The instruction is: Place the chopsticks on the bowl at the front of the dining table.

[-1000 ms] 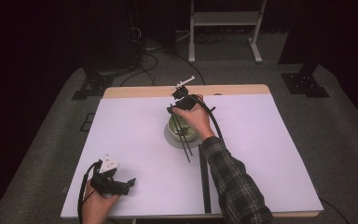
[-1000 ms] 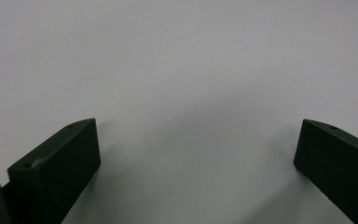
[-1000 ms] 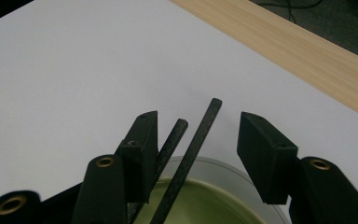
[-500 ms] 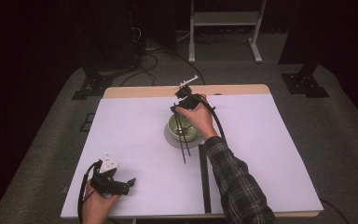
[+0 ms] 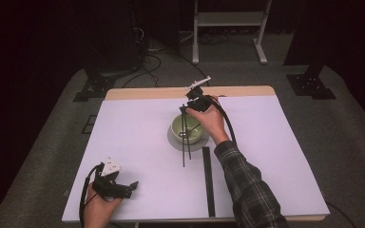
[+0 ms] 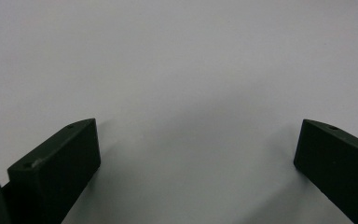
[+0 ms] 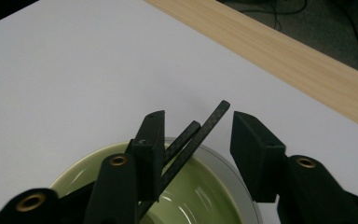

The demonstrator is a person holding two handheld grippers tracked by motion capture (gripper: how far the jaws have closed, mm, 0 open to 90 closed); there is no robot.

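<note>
White sheeting covers the table [image 5: 138, 137], with a strip of bare wood [image 5: 142, 92] along its far edge and dark floor, cables and a metal stand [image 5: 228, 28] beyond. Near the middle of the sheet a green bowl [image 5: 192, 135] sits on a grey saucer [image 5: 176, 141], and a pair of black chopsticks [image 5: 184, 142] lies across the bowl, one end over the far rim and the other reaching past the near rim above the sheet. In the right gripper view the chopsticks [image 7: 196, 137] stand between the jaws of the right gripper [image 7: 198, 135]; those jaws are moderately apart, the left one against the sticks and the right one clear of them, so nothing is clamped. My reading is that the step in hand is either setting the sticks on the bowl or taking hold of them, and the pictures do not settle which. Closing on both sticks together would call for squaring the jaws to them first. A long black bar [image 5: 208, 180] lies on the sheet just beside the near ends of the sticks, close to the plaid sleeve [image 5: 247, 190]. Well apart, at the near left corner, the left gripper [image 5: 126, 189] rests low over bare sheet, jaws wide and empty
</note>
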